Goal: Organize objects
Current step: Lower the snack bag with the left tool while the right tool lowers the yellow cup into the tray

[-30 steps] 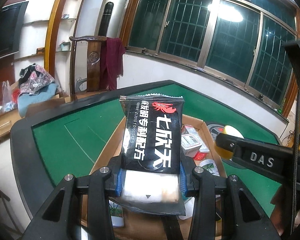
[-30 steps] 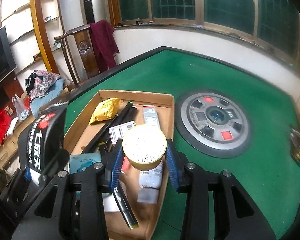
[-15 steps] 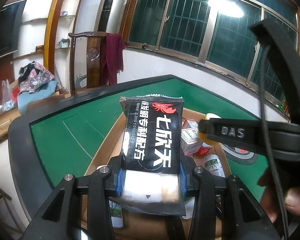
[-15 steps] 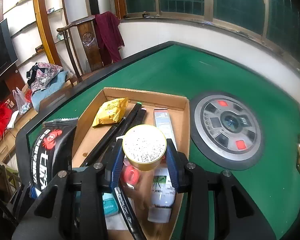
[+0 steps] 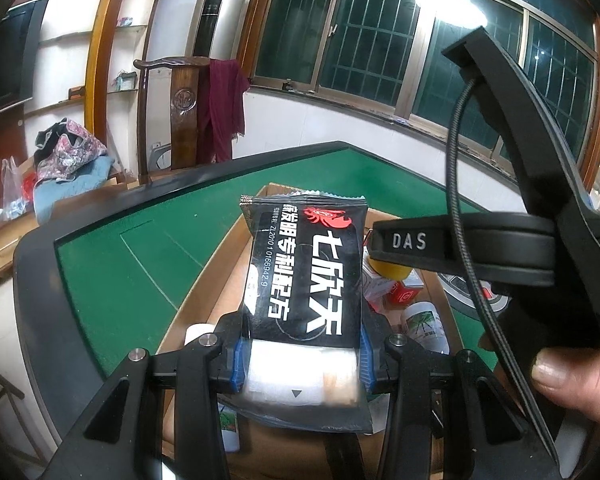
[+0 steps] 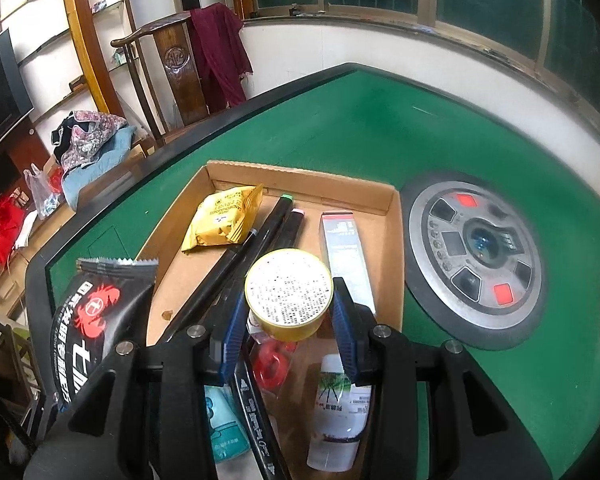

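1. Left gripper (image 5: 300, 364) is clamped on the black snack packet (image 5: 306, 276), parked above the cardboard tray's (image 6: 300, 174) near end, same as a second ago.
2. Right gripper (image 6: 290, 320) pinches the yellow tin (image 6: 289, 294) and has drifted in over the tray's middle.
3. My guess: the tin goes down first.

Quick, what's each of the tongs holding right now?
Left tongs: shut on the black plastic snack packet with white writing.
Right tongs: shut on the small round yellow tin.
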The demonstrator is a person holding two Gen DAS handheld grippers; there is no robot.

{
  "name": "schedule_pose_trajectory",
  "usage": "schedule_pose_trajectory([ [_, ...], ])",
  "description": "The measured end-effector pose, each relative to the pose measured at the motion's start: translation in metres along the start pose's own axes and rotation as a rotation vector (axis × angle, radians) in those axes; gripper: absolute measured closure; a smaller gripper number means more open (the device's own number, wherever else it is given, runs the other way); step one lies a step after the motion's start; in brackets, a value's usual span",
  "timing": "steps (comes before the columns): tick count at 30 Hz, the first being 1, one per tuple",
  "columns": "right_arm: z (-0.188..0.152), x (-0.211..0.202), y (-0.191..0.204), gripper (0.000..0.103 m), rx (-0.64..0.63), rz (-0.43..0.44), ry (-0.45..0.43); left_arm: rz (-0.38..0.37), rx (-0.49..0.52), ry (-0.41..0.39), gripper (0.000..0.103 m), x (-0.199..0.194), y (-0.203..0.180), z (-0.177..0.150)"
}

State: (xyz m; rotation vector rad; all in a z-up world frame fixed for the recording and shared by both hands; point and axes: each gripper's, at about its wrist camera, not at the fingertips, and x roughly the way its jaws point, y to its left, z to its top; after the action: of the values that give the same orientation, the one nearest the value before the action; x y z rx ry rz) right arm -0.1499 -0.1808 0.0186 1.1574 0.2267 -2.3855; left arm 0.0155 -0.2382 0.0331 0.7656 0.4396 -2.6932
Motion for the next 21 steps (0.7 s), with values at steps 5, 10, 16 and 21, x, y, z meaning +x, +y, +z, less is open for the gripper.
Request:
schedule_pose_trajectory([
  [5, 0.004, 0.004, 0.001, 0.065, -0.004, -0.005, 0.003, 0.003, 0.001, 0.006, 0.066, 0.001, -0.002, 0.000],
  [10, 0.009, 0.007, 0.005, 0.065, -0.016, -0.014, 0.003, 0.006, -0.006, 0.021, 0.066, 0.004, -0.001, 0.001],
  [16, 0.016, 0.013, 0.009, 0.065, -0.029, -0.014, 0.004, -0.008, -0.016, 0.056, 0.066, 0.010, 0.000, 0.000],
  [21, 0.022, 0.018, 0.014, 0.065, -0.041, -0.013, 0.009, -0.007, -0.016, 0.058, 0.066, 0.010, -0.001, -0.001],
])
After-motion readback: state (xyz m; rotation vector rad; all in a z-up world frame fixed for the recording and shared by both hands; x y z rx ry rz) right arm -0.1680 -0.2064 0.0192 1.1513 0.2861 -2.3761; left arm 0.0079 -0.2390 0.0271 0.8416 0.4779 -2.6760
